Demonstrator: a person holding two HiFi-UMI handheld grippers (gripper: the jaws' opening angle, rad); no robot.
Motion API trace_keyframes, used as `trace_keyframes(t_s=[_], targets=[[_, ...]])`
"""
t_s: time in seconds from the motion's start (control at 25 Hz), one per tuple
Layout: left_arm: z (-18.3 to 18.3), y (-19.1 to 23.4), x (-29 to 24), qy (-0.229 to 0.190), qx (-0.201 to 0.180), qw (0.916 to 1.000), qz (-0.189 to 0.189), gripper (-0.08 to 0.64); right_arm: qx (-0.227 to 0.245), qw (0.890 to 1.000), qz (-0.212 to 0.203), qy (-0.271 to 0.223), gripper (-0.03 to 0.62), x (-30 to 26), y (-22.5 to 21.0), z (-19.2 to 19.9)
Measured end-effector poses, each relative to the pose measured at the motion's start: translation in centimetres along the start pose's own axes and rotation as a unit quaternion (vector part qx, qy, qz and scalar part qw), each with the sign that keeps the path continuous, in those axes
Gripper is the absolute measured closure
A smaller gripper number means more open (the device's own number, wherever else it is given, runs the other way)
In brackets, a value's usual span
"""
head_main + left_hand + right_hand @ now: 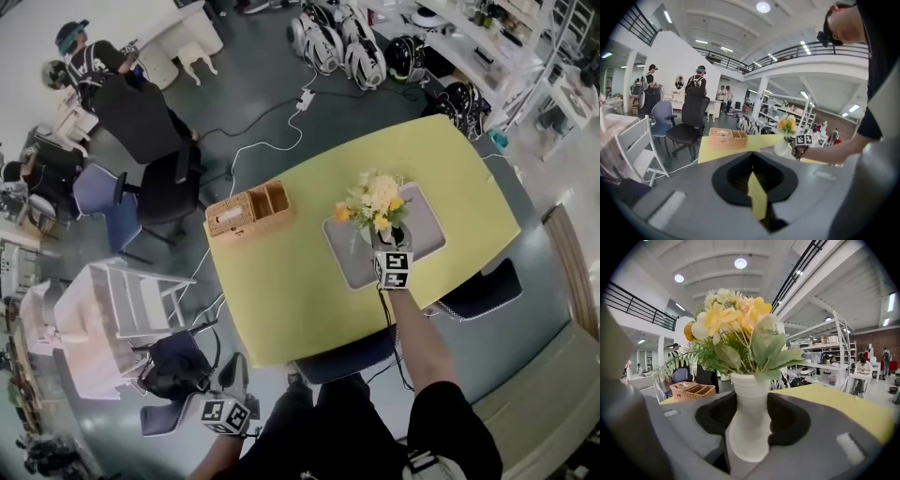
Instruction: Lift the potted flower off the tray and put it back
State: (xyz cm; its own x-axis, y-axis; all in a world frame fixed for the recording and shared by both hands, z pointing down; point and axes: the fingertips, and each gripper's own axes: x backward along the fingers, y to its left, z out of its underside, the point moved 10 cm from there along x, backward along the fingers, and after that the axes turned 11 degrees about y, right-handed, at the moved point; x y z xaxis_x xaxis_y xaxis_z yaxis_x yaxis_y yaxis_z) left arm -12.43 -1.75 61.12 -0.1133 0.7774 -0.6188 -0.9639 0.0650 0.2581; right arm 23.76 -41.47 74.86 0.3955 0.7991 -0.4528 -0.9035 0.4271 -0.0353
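- Right gripper (389,240) fingers (799,420) grasped the potted flower (377,208) by its white vase at the tray (427,225), tabletop's (281,300) 2 o'clock.
- Left gripper (757,194) fingers (733,176) were clenched, empty.

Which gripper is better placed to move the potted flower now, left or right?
Right: the right gripper grips the potted flower at the tray; the left gripper hangs off the table, empty.
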Motion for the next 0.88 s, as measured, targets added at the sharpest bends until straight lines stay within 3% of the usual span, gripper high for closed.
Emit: trace_keyframes(t_s=[0.24, 0.56, 0.88], targets=[[0.0, 1.4, 0.3, -0.007, -0.019, 0.9993, 0.032, 0.554, 0.018, 1.000, -0.004, -0.015, 0.382, 4.4, 2.5, -2.4], [-1.1, 3.1, 4.2, -0.020, -0.071, 0.9937, 0.084, 0.554, 0.012, 1.000, -0.002, -0.018, 0.382, 15.7, 9.3, -5.6], [-1.0, 7.5, 9.1, -0.046, -0.100, 0.9824, 0.151, 0.554, 0.002, 0.999, -0.003, -0.041, 0.382, 26.8, 19.9, -7.5]])
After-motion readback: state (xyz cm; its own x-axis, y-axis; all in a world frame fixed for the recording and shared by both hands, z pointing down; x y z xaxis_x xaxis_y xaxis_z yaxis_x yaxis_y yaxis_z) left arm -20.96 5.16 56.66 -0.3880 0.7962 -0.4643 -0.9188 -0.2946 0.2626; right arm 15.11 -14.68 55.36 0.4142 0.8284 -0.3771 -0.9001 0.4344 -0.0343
